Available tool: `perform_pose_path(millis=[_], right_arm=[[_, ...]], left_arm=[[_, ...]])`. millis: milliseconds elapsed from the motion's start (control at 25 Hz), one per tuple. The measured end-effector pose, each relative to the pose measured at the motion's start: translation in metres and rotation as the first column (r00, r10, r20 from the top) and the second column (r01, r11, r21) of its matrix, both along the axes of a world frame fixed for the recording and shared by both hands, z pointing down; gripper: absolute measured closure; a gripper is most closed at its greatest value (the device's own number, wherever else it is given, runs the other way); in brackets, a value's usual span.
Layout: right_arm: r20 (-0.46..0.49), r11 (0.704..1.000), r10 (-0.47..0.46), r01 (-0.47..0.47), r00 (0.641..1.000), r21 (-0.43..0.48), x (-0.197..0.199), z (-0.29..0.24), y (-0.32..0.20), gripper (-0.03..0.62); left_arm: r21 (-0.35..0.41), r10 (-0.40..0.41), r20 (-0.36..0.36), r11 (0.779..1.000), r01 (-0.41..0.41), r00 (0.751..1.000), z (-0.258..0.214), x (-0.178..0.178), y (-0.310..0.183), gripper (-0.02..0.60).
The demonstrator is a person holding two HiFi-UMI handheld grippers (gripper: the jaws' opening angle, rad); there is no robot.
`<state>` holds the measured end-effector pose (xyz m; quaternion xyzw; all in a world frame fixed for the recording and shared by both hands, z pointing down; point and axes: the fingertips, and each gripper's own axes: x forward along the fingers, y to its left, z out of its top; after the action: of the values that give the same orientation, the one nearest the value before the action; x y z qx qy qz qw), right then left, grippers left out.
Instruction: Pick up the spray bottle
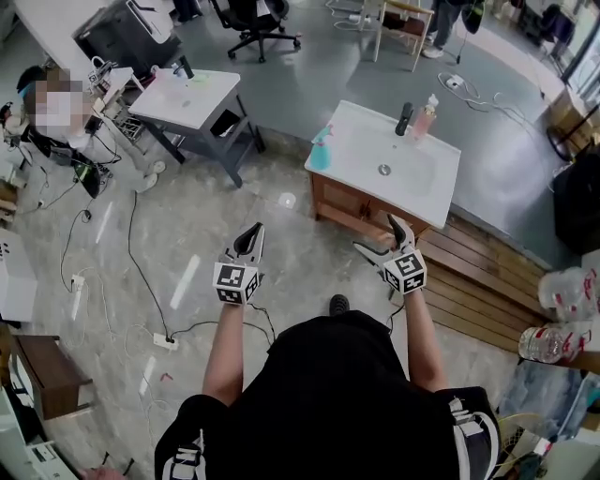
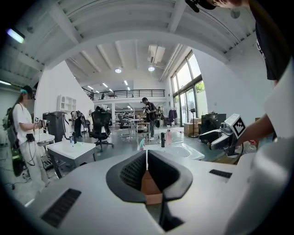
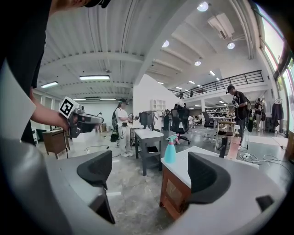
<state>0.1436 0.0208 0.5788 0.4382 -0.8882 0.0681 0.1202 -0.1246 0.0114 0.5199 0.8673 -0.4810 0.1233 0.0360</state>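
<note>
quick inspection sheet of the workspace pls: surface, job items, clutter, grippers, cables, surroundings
surface: white sink counter on a wooden cabinet, mostly bare
job's things: teal spray bottle upright at the counter's left end, untouched
clutter: black tap and pink bottle at the back edge
grippers: left gripper jaws together, empty; right gripper jaws apart, empty; both short of the counter
cables: loose cords and a power strip on the floor at left
surroundings: grey table, office chair

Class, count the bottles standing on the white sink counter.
2: a teal spray bottle at the counter's left corner, and a pink bottle at its far edge beside the black tap.
</note>
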Motion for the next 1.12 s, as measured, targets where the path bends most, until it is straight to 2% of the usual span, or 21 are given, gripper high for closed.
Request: perform_pose_path(millis=[280, 560, 760, 960, 1120], right_arm=[[0.014, 1.000, -0.019, 0.019, 1.000, 0.000, 0.030, 0.006, -0.032, 0.063], [0.000, 1.000, -0.028, 0.028, 1.000, 0.001, 0.061, 0.010, -0.058, 0.070], [-0.002, 0.999, -0.042, 0.042, 0.999, -0.008, 0.057, 0.018, -0.070, 0.071], [-0.003, 0.997, -0.074, 0.074, 0.997, -0.019, 0.033, 0.022, -0.082, 0.083], [-0.013, 0.996, -0.080, 0.079, 0.997, -0.032, 0.019, 0.030, -0.102, 0.088]], left_arm=[[-0.019, -0.039, 0.009, 0.999, 0.039, 0.999, 0.015, 0.026, -0.022, 0.552], [0.011, -0.044, 0.016, 0.999, 0.043, 0.999, 0.007, 0.053, -0.043, 0.552], [-0.008, -0.043, 0.033, 0.999, 0.044, 0.999, 0.018, 0.056, -0.043, 0.551], [-0.025, -0.081, 0.033, 0.996, 0.082, 0.996, 0.021, 0.033, -0.056, 0.552], [-0.037, -0.082, 0.032, 0.996, 0.084, 0.996, 0.029, 0.018, -0.082, 0.552]])
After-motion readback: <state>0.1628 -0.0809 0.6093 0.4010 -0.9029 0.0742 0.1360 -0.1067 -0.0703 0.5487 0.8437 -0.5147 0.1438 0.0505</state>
